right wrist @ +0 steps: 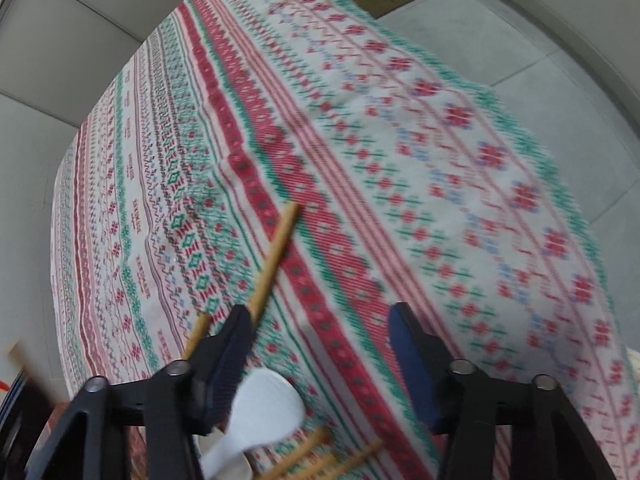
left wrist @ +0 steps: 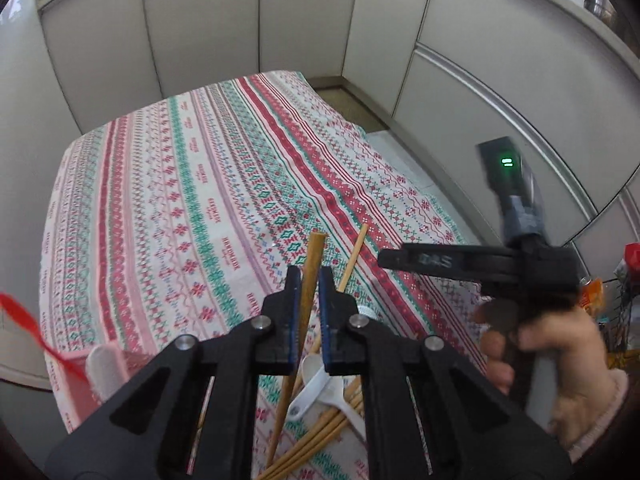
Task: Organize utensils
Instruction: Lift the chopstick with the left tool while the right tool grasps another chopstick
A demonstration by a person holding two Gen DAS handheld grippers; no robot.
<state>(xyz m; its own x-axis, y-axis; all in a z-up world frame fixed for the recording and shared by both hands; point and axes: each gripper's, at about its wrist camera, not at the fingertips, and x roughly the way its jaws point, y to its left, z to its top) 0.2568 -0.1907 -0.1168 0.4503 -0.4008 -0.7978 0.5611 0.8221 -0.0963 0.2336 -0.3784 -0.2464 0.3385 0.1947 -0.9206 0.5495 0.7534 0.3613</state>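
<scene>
The left gripper point(left wrist: 309, 300) is clamped on a single wooden chopstick point(left wrist: 312, 264), whose blunt end sticks up past the blue pads while its lower length slants down between the fingers toward the cloth. Just below and behind those fingers lies a heap of more chopsticks point(left wrist: 320, 436) with two white spoons point(left wrist: 320, 384) on top of them, all resting on the worktop point(left wrist: 168, 200), which is covered in a red, green and white patterned cloth. To the right, a hand point(left wrist: 560, 368) in a pink sleeve holds the right gripper point(right wrist: 320, 344). Its jaws stand apart with nothing pressed between the pads; below it are a white spoon point(right wrist: 264, 408) near the left finger and several chopsticks. One more chopstick point(right wrist: 276, 252) lies slanted on the cloth just past the left fingertip. Pale cabinet doors point(left wrist: 200, 20) surround the worktop.
</scene>
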